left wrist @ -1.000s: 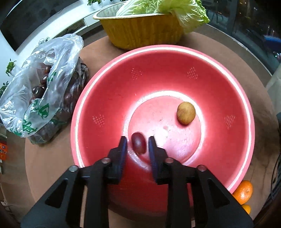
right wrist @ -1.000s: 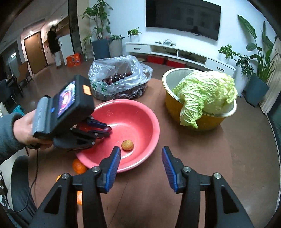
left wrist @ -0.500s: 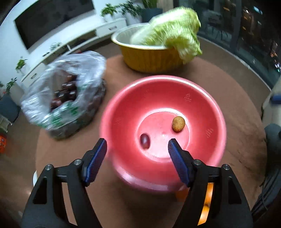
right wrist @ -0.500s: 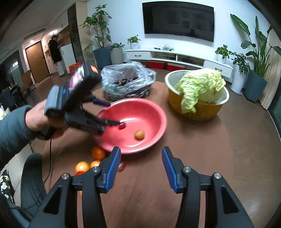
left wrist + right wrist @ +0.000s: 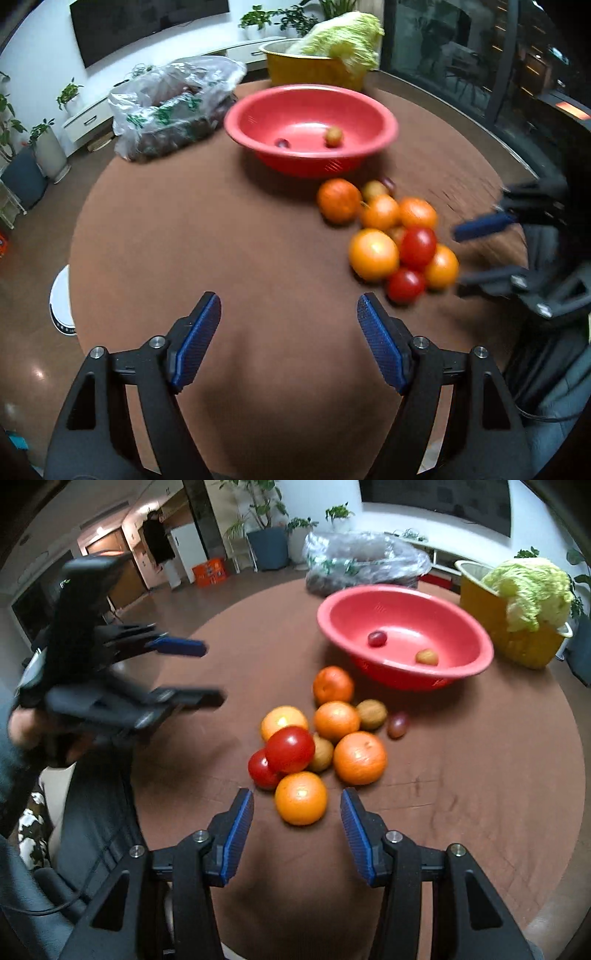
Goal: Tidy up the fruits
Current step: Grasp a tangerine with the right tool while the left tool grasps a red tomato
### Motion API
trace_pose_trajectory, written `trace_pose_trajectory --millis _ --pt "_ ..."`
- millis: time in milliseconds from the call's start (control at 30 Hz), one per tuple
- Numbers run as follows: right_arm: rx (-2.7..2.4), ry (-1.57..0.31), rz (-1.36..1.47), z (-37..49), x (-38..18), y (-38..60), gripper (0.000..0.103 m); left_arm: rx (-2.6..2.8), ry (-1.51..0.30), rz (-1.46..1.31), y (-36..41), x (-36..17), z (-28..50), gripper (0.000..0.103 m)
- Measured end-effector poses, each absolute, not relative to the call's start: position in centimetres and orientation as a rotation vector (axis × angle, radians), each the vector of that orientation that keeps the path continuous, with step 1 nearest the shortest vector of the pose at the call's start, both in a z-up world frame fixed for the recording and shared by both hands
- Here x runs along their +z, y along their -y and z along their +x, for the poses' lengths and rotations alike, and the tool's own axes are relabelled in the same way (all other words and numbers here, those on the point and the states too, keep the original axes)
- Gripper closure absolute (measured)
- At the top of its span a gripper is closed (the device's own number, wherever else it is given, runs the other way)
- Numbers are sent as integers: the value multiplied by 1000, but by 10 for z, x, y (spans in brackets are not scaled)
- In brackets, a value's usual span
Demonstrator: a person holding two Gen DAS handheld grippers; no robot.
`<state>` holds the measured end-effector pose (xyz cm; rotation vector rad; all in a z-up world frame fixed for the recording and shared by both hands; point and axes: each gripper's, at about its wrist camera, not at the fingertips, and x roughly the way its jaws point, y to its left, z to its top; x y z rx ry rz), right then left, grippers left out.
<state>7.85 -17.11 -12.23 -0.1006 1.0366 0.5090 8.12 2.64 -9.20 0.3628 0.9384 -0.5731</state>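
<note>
Round and brown, the table (image 5: 461,775) fills both views, with a living room behind it. Nearest the right gripper (image 5: 297,825), whose jaws stand released and empty, lies an orange (image 5: 301,797), just ahead of the gap and lined up as the likely next pick. It is the near edge of a fruit pile (image 5: 317,738) of oranges, red tomatoes and small brown fruits touching one another, left loose on the table because they await sorting. Farther off, the red bowl (image 5: 472,635) holds a dark grape (image 5: 376,638) and a brown fruit (image 5: 426,657), apart from each other. Beyond it sit a plastic bag (image 5: 365,559) of dark fruit and a yellow basin (image 5: 517,638) with cabbage (image 5: 532,590). The left gripper (image 5: 288,336) also hangs with jaws wide and empty, over bare table to the left of the pile. A second ago it pinched the grape over the bowl; since then it has let go, spread wide and pulled back, while the right gripper has closed in on the pile.
</note>
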Motion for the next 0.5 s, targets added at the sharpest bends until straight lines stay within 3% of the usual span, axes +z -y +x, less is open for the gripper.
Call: trace_pose_trajectory --millis 200,300,367,500 --pt "487 -1068 -130 88 -138 162 52 -627 -934 364 -15 -99 64 28" --pt "495 -1076 -137 92 -143 162 56 -648 -943 376 -8 -104 61 28" --pt "514 -1074 -131 93 -143 162 64 -660 -950 378 -2 -107 65 28" --pt "534 -1077 -116 89 -142 169 65 -693 -963 389 7 -115 66 28"
